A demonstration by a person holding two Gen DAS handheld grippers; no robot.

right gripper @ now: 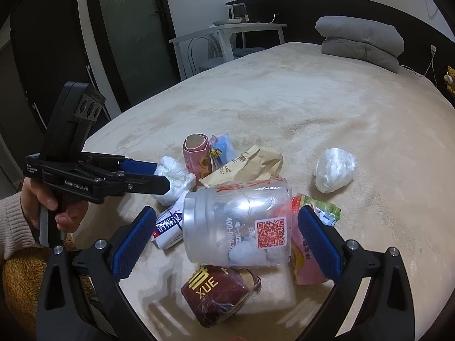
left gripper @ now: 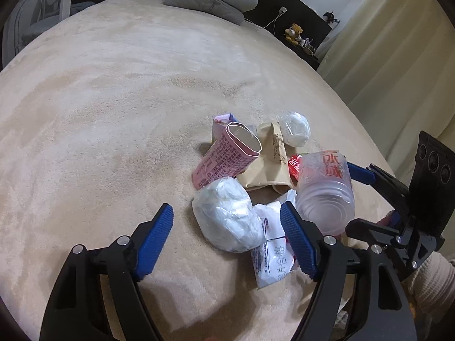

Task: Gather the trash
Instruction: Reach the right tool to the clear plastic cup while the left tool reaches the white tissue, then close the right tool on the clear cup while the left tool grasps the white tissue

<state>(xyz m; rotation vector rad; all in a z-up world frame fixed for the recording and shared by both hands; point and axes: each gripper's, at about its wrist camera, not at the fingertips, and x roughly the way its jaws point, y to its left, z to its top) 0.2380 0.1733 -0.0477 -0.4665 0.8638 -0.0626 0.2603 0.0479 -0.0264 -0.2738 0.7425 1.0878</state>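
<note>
A heap of litter is seen gathered on a beige plush bedspread point(left gripper: 113, 99), with both grippers set low at its near edge. The left gripper point(left gripper: 227, 221) is held with its blue ribbed jaws apart around a crumpled white tissue ball point(left gripper: 227, 216); no pad can be seen pressing on it, though contact cannot be ruled out from the right wrist view. The right gripper point(right gripper: 224, 233) is spread wide on either side of a clear ribbed plastic cup point(right gripper: 236, 221) lying on its side, printed with red characters and a red QR code, with white wads inside; the pads stand just clear of its walls. Nearest the right camera a dark red box wrapped in clear film point(right gripper: 220, 292) is seen, lettered "XUE". Beside the cup lie a flat white printed sachet point(left gripper: 270, 258) and a pink-and-green snack wrapper point(right gripper: 308, 244). Farther in, a pink printed carton with an open octagonal mouth point(left gripper: 224, 159) is leaned against a crumpled brown paper bag point(left gripper: 267, 159), with a small pink-and-blue packet point(right gripper: 223, 146) behind it. A second white ball, wrapped in clear plastic point(right gripper: 334, 169), is set apart from the heap. Counted: two white balls, one cup, one carton, one bag, one box. At the far end a folded grey quilt point(right gripper: 361, 42) is laid.
</note>
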